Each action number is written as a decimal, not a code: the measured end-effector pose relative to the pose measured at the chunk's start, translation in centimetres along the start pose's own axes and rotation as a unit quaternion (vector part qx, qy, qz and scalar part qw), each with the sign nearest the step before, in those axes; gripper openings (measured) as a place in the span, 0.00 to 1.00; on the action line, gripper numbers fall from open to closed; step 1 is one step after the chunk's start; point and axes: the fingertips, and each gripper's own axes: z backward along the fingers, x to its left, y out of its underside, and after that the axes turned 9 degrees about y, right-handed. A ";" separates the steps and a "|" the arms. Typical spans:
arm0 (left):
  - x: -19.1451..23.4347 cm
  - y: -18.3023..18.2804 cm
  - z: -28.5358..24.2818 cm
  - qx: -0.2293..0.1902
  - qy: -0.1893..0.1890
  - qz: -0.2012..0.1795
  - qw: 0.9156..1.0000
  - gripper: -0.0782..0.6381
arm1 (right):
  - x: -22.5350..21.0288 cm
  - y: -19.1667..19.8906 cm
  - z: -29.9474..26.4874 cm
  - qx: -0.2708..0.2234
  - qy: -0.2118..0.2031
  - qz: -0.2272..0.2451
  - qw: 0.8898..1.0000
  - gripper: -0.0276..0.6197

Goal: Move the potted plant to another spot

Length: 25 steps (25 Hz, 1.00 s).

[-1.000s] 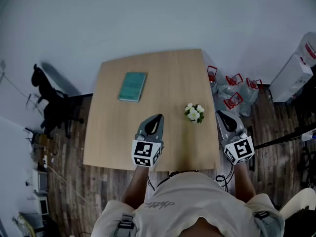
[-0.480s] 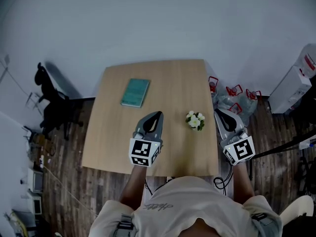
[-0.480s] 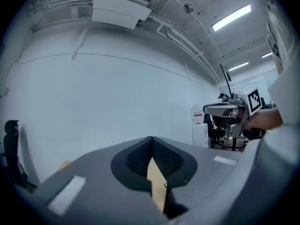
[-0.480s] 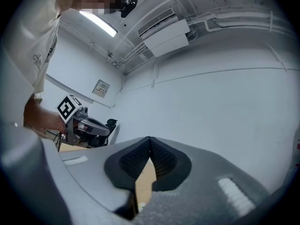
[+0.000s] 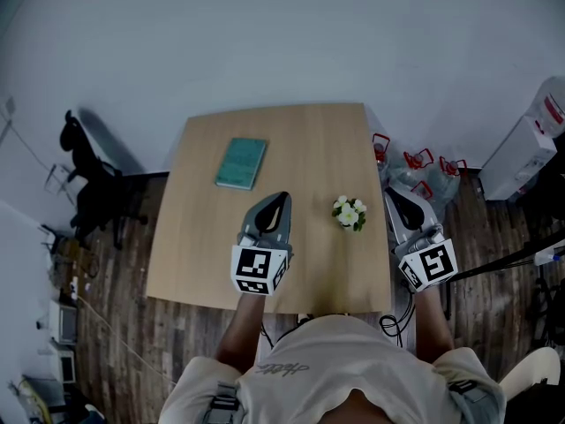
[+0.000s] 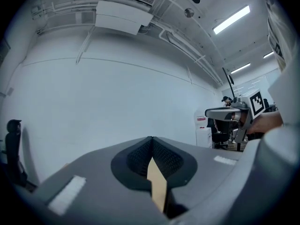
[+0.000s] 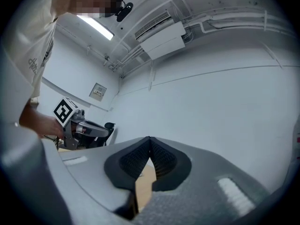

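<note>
Left claw pinched shut, empty, poised above surface near its front middle. Right claw likewise shut and empty, just off the right edge, over wood floor. Plant upright on the right half of the surface, close to the right edge, between both claws, touching neither. Teal book flat on the far left part, well apart from plant. Black chair left of the surface, against the wall. Red-handled bottles on the floor at right, just beyond the right claw; white dispenser farther right. Light shirt at the bottom of the head view.

Left gripper view: jaws closed tip to tip, nothing between, only a sliver of surface through the slot below. White wall ahead, ceiling unit high up, chair at the left rim, right claw with its marker cube off to the right.

Right gripper view: jaws closed tip to tip, nothing held, strip of surface in the slot. Wall ahead, ceiling unit above, left claw and its cube at left.
</note>
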 end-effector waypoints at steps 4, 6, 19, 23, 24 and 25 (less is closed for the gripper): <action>0.5 0.9 0.2 0.012 -0.003 0.001 1.000 0.13 | -0.3 1.2 0.4 0.011 0.007 -0.028 1.000 0.05; 0.8 1.1 0.2 0.014 -0.005 0.006 1.000 0.13 | -0.3 1.5 0.5 0.014 0.009 -0.031 0.999 0.05; 0.2 2.4 -0.7 0.021 0.021 0.022 0.999 0.13 | 0.5 2.8 1.1 0.039 0.005 -0.033 0.999 0.05; -0.1 2.8 -0.8 0.026 0.027 0.026 0.999 0.13 | 0.6 3.2 1.2 0.043 0.007 -0.042 0.998 0.05; -0.1 2.9 -0.8 0.028 0.028 0.027 0.999 0.13 | 0.6 3.3 1.3 0.044 0.008 -0.044 0.998 0.05; -0.2 3.0 -0.7 0.029 0.029 0.027 0.999 0.13 | 0.6 3.4 1.3 0.044 0.008 -0.046 0.998 0.05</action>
